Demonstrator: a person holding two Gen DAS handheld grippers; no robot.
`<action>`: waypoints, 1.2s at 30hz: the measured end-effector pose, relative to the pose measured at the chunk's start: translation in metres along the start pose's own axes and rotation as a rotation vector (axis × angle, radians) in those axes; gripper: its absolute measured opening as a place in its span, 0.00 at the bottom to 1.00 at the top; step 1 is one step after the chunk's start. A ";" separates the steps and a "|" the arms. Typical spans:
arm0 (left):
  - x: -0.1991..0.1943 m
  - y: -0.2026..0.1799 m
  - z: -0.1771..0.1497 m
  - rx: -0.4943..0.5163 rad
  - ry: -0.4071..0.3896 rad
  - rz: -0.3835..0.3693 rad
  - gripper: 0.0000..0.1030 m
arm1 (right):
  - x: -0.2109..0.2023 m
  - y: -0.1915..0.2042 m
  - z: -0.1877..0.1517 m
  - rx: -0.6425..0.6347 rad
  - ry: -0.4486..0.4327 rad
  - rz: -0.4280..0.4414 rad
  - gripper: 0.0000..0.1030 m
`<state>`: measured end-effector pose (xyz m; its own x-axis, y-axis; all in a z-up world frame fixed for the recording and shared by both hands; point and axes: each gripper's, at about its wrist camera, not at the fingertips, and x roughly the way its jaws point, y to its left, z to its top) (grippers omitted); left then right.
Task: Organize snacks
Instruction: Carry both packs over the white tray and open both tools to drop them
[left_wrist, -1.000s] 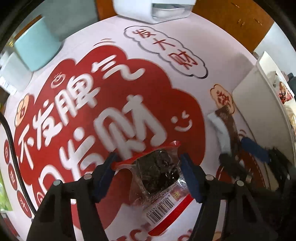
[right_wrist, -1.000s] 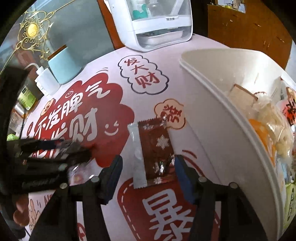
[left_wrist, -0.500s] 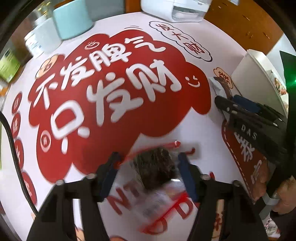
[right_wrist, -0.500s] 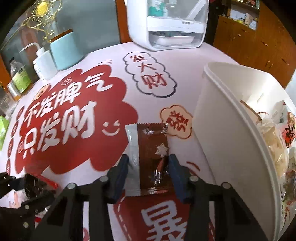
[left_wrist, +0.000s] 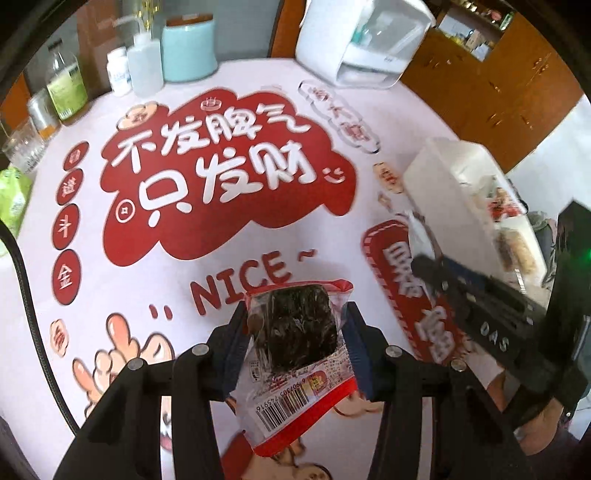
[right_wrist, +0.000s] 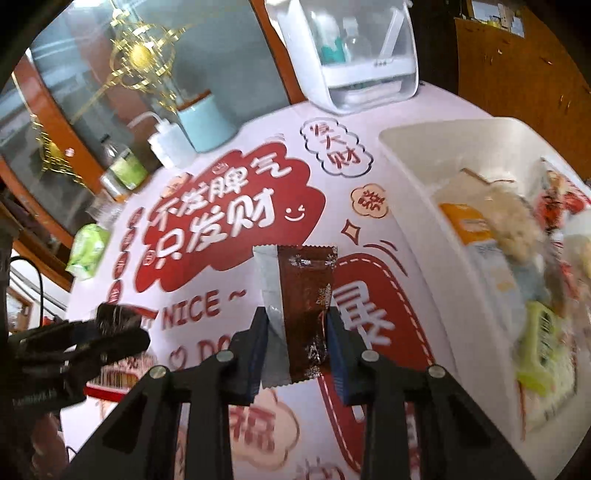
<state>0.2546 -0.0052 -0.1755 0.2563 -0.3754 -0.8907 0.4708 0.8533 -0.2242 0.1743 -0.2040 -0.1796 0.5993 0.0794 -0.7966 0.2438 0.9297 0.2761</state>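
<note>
We now have both snacks off the table. A second ago the seaweed pack (left_wrist: 295, 334) lay flat on the cloth with our left gripper (left_wrist: 295, 332) wide around it; now the jaws are clamped on its sides and it hangs clear above the word NICE. The brown sachet (right_wrist: 299, 310) has gone the same way: it lay on the red print between spread jaws, and now our right gripper (right_wrist: 297, 336) pinches it by its lower half, the top standing free in the air.

So we judge the picking step done for both, and the carry begun. The white bin (right_wrist: 417, 162) sits to the right, already holding several packets, and the sachet is near its wall but not yet over it. The seaweed pack is farther off. The tablecloth (left_wrist: 184, 258) below us is bare of other snacks.
</note>
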 end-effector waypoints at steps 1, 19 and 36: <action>-0.011 -0.007 -0.003 0.005 -0.013 0.001 0.46 | -0.008 -0.002 -0.001 0.000 -0.011 0.002 0.30; -0.060 -0.217 0.015 0.226 -0.145 -0.011 0.47 | -0.143 -0.121 0.019 0.020 -0.211 -0.068 0.30; -0.030 -0.303 0.098 0.130 -0.221 0.066 0.47 | -0.162 -0.196 0.068 0.008 -0.282 -0.098 0.32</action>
<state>0.1866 -0.2879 -0.0422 0.4618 -0.4023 -0.7905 0.5476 0.8304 -0.1027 0.0810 -0.4237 -0.0676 0.7604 -0.1147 -0.6393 0.3166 0.9249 0.2105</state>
